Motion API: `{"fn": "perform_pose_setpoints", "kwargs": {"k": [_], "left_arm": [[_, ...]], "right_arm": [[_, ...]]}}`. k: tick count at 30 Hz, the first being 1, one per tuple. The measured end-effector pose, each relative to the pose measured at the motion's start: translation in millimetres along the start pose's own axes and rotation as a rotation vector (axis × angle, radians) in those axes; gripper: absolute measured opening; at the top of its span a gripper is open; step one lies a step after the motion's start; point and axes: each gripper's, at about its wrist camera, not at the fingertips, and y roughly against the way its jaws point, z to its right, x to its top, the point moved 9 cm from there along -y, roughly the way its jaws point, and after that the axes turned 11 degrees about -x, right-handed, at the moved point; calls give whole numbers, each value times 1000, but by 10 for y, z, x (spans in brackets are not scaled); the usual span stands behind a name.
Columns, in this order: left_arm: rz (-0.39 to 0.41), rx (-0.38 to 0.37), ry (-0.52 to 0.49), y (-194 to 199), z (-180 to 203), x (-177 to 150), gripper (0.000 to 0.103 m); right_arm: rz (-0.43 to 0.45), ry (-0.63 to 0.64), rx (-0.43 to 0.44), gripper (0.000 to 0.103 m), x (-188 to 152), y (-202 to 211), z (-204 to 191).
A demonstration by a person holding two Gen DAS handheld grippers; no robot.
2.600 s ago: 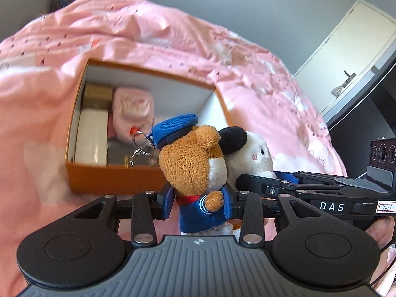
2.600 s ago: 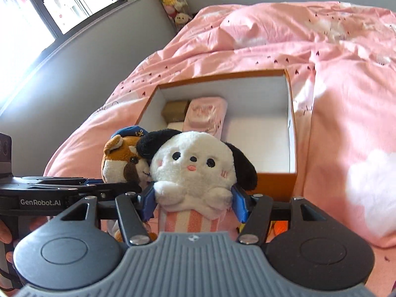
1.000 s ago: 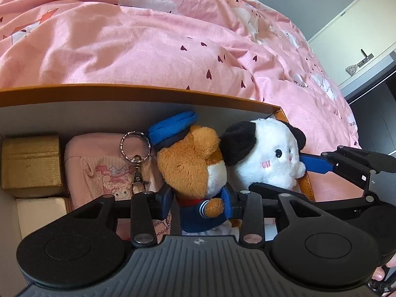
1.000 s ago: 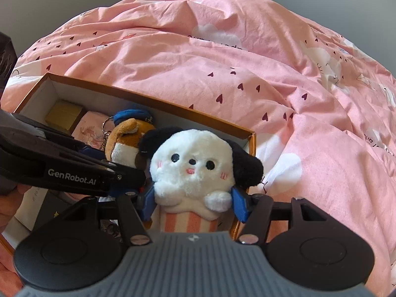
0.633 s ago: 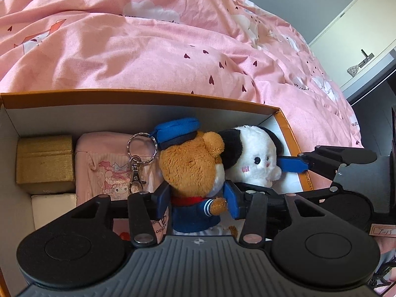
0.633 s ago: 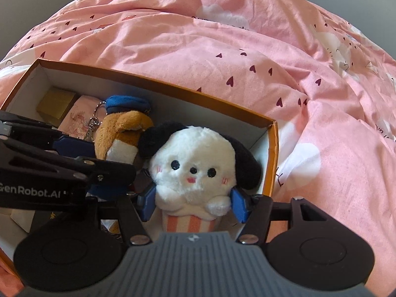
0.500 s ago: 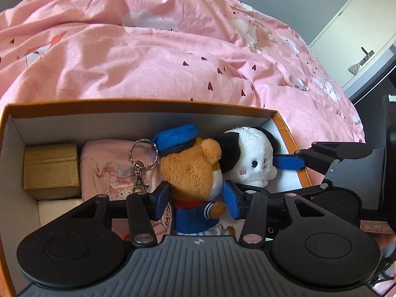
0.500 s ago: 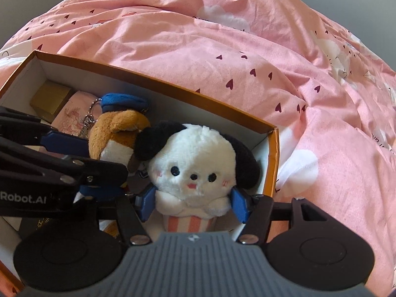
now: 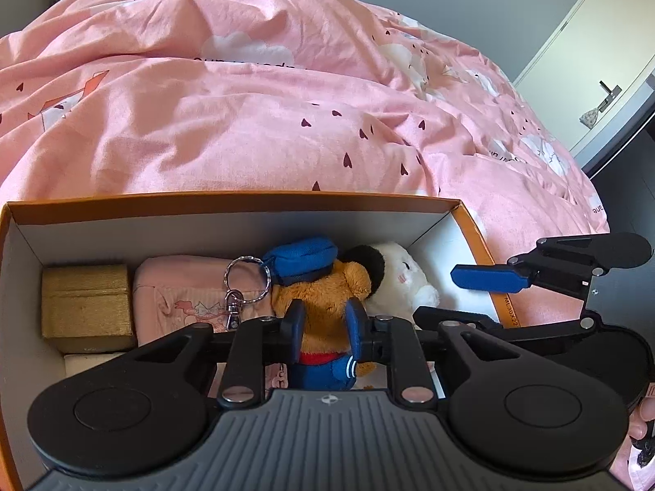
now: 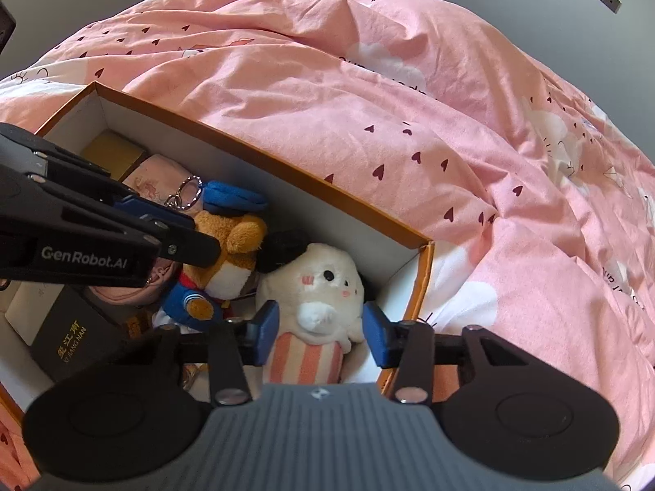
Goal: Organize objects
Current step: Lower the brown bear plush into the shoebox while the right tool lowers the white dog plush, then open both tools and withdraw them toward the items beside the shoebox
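Observation:
A brown bear plush (image 9: 323, 298) with a blue cap and a metal keyring (image 9: 245, 274) stands inside the orange box (image 9: 245, 196). My left gripper (image 9: 325, 327) hovers just over it. Its jaws are closing, and the narrow gap frames the bear's neck without visibly squeezing it. Beside the bear lies a white dog plush (image 10: 315, 282) with black ears, tipped toward the box's right wall. My right gripper (image 10: 321, 329) straddles its striped body, jaws closing. A dark gap still shows at the right pad. The right gripper (image 9: 434, 294) also shows in the left wrist view.
The box also holds a gold box (image 9: 86, 302), a pink pouch (image 9: 184, 286), a white box (image 9: 90, 362) and a black box with gold lettering (image 10: 77, 343). A rumpled pink duvet (image 9: 286, 102) surrounds the box. A white door (image 9: 593, 61) stands far right.
Both plush toys went from above the bed down into the box. Both grippers' jaws have narrowed and drawn back a little. The white dog has tipped and now faces right.

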Motion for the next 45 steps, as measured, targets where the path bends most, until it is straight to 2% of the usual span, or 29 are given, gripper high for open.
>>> {"fn": "perform_pose_setpoints", "kwargs": {"k": [6, 19, 22, 26, 30, 32, 35, 42, 45], "left_arm": [[-8, 10, -20, -73, -37, 37, 23], [5, 62, -53, -166, -2, 17, 24], [28, 75, -45, -105, 30, 6, 25], [80, 119, -46, 40, 102, -25, 26], [150, 123, -63, 254, 280, -57, 31], [183, 122, -85, 371, 392, -66, 31], [200, 113, -94, 527, 538, -111, 33], [244, 101, -153, 904, 904, -359, 43], [254, 70, -173, 1054, 1050, -485, 45]], "right_arm": [[-26, -15, 30, 23, -24, -161, -24], [-50, -111, 52, 20, -22, -313, -75], [-31, -105, 39, 25, -24, -248, -77], [13, -110, 3, 25, -60, -77, -41], [72, -125, -20, 26, -116, 185, -8], [103, -135, -25, 28, -146, 335, 9], [145, -159, -39, 39, -203, 543, 42], [249, -218, -45, 43, -442, 1109, 53], [307, -269, -63, 50, -597, 1331, 77]]}}
